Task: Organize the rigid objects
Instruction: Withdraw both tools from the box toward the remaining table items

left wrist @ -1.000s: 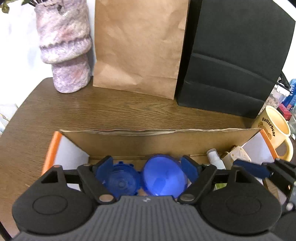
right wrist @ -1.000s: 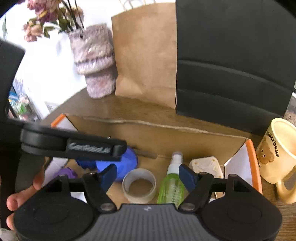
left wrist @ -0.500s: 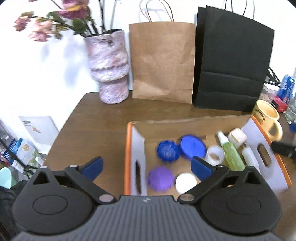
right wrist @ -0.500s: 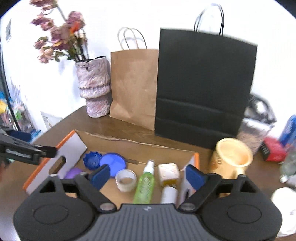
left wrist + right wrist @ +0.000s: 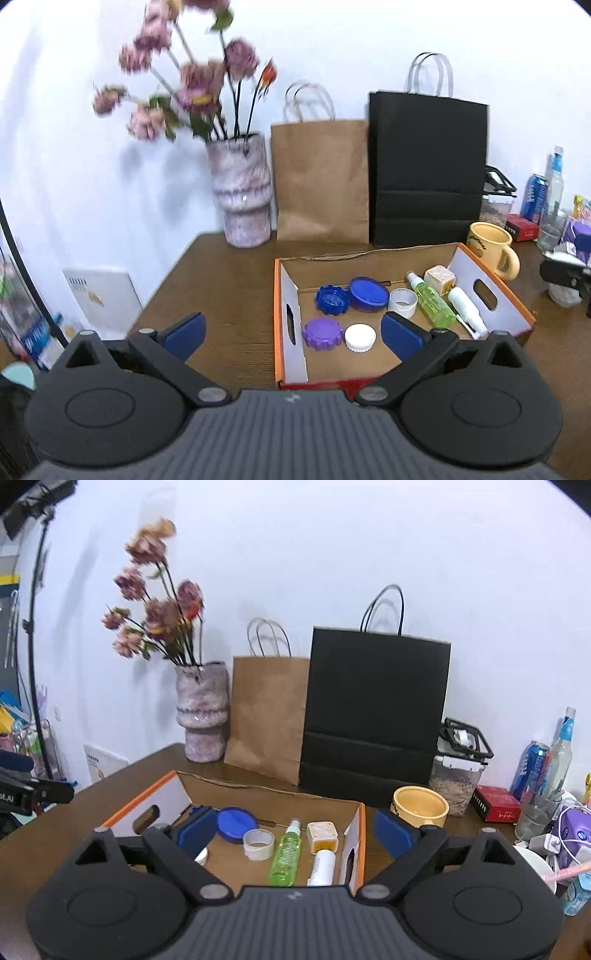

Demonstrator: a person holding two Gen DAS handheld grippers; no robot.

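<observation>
Behind the cardboard box point(image 5: 491, 291) stand two paper bags (brown point(image 5: 320, 181), black point(image 5: 427, 170)); both grippers' fingers spread wide, holding nothing.

A box point(image 5: 491, 295) sat on the table point(image 5: 229, 280), with a vase point(image 5: 242, 195) and two bags point(image 5: 321, 181) behind it and a mug point(image 5: 491, 245) at its right. In the box, lids point(image 5: 367, 293) lay left and bottles point(image 5: 432, 301) right, a tape roll point(image 5: 402, 302) between them.
</observation>
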